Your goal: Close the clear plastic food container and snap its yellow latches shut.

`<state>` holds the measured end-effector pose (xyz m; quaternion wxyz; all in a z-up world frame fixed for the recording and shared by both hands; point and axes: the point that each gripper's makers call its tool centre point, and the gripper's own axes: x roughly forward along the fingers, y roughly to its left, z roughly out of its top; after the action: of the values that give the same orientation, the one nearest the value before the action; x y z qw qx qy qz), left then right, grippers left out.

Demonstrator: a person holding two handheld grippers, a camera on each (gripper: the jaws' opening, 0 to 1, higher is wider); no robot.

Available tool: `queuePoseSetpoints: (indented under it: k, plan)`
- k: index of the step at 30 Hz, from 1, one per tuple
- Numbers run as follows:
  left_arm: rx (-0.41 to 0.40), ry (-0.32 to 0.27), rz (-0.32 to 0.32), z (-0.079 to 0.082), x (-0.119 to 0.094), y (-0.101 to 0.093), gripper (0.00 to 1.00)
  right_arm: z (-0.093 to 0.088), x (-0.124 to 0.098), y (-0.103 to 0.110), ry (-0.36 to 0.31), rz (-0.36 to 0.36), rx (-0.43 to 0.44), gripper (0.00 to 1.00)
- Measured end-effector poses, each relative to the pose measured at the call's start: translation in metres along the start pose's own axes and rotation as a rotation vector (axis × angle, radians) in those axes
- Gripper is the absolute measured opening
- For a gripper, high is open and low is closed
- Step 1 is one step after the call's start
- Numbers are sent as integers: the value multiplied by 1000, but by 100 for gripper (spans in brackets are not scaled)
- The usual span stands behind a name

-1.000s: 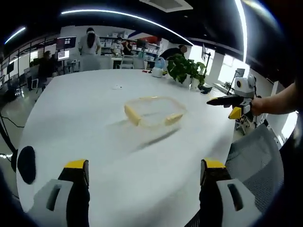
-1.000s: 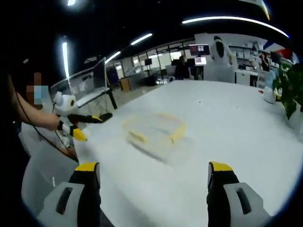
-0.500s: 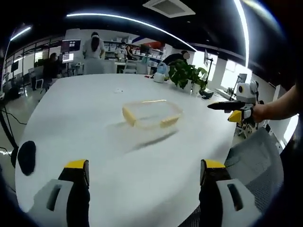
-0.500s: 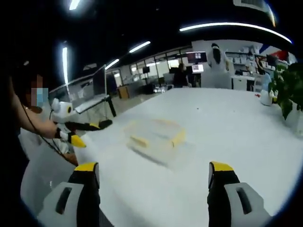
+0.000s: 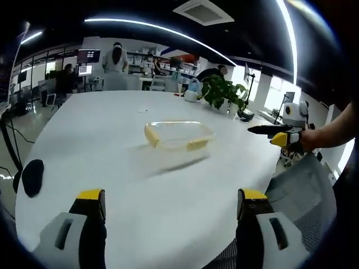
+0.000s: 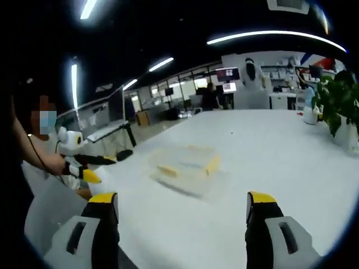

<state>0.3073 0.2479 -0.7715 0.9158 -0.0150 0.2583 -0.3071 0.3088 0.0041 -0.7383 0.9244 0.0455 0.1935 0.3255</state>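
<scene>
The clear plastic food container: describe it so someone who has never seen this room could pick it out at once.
Start from the big white table that fills the middle of the room. Near its centre, well ahead of both open grippers, sits the clear plastic food container, alone on the bare surface. It is a low, see-through rectangle with yellow latches along its sides, unlike the leafy potted plant at the table's far edge.

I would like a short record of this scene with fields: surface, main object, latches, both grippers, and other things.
surface: large white table
main object: clear plastic food container, near the table's middle
latches: yellow latches visible; whether snapped shut cannot be told
left gripper: open, apart from the container
right gripper: open, apart from the container
other things: green potted plant at the far edge
</scene>
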Motion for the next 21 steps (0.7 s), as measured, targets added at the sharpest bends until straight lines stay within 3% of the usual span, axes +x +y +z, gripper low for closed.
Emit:
queuePoseSetpoints:
  k: [10, 16, 21]
  plan:
    - [-16, -44, 22, 3, -6, -5, 99, 8, -9, -1, -30, -19, 11, 94]
    - [-20, -55, 34, 0, -7, -9, 99, 5, -14, 6, -9, -8, -4, 94]
    - [-6, -103, 66, 9, -14, -5, 99, 5, -15, 6, -20, -18, -10, 94]
